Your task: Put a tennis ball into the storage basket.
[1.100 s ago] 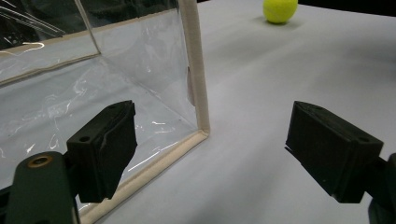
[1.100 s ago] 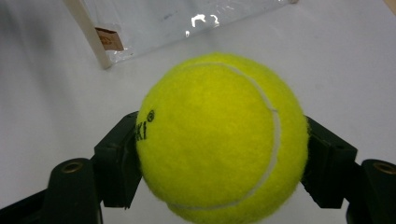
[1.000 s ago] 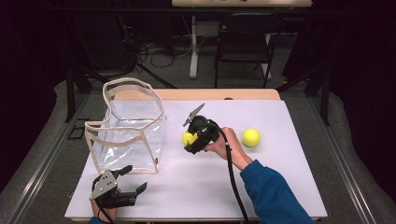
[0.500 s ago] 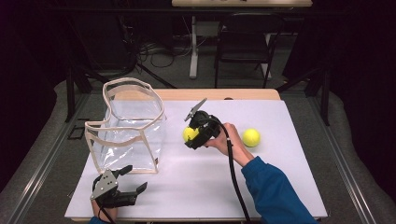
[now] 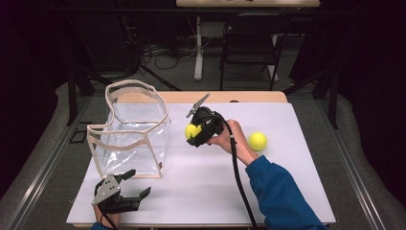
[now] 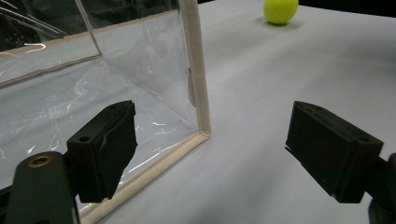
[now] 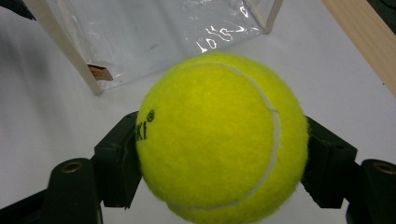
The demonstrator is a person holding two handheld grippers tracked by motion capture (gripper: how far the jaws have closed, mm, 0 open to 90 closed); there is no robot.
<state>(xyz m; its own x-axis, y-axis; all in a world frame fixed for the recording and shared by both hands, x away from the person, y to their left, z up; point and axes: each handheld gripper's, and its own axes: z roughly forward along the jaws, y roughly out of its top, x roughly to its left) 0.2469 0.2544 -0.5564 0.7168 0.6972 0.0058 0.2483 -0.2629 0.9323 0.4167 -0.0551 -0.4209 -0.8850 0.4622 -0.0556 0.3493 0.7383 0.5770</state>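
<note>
My right gripper (image 5: 193, 132) is shut on a yellow tennis ball (image 5: 192, 130) and holds it above the white table top, just right of the clear plastic bag (image 5: 130, 132). In the right gripper view the ball (image 7: 219, 137) sits squeezed between both black pads, with the bag (image 7: 154, 32) beyond it. A second tennis ball (image 5: 257, 141) lies on the table to the right of my right hand; the left gripper view has that ball (image 6: 280, 10) far off. My left gripper (image 5: 136, 184) rests open near the table's front left edge, its jaws on either side of the bag's near corner (image 6: 201, 133) without touching it.
The bag stands upright with its cream-trimmed mouth (image 5: 136, 103) open upward. A wooden strip (image 5: 225, 97) runs along the table's far edge. A dark chair (image 5: 249, 43) and cables stand on the floor behind the table.
My right gripper has shifted slightly up and away with the ball held in it. The left gripper has kept still.
</note>
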